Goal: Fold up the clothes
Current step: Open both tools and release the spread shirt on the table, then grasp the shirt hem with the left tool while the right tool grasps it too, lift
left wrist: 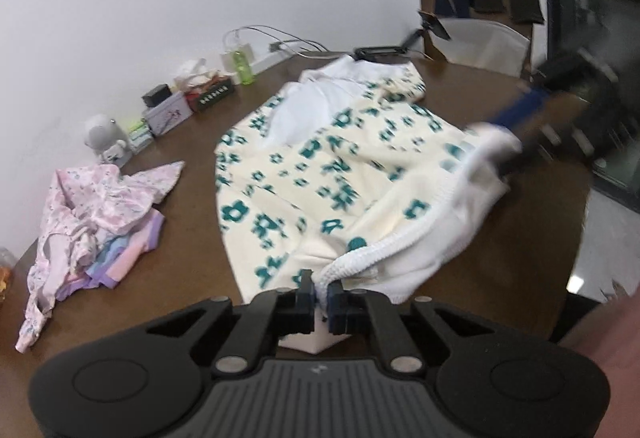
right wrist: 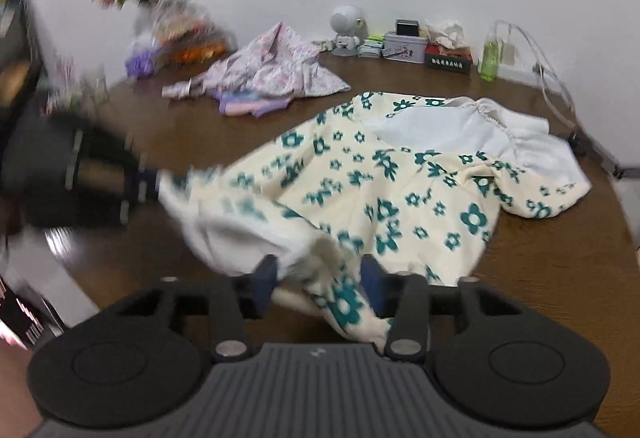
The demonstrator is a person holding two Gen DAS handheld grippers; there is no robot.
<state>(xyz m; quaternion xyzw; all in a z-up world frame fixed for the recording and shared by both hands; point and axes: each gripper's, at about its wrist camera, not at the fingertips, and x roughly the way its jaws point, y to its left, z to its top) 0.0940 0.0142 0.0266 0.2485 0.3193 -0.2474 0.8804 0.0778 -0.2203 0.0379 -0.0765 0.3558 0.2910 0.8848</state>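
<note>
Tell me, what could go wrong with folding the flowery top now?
1. The right gripper stands open with the flowered top only draped between its pads, so that side might slip and drop.
2. The left gripper is shut on just the white ribbed hem; pulling from one side could skew the fold.
3. The top lies bunched on the table, so creases may get folded in.

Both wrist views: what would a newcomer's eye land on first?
The cream garment with teal flowers, spread across the middle of the brown table. The left tongs pinch its white ribbed hem; the right tongs stand apart with cloth between them. A pink floral heap lies to the left.
</note>
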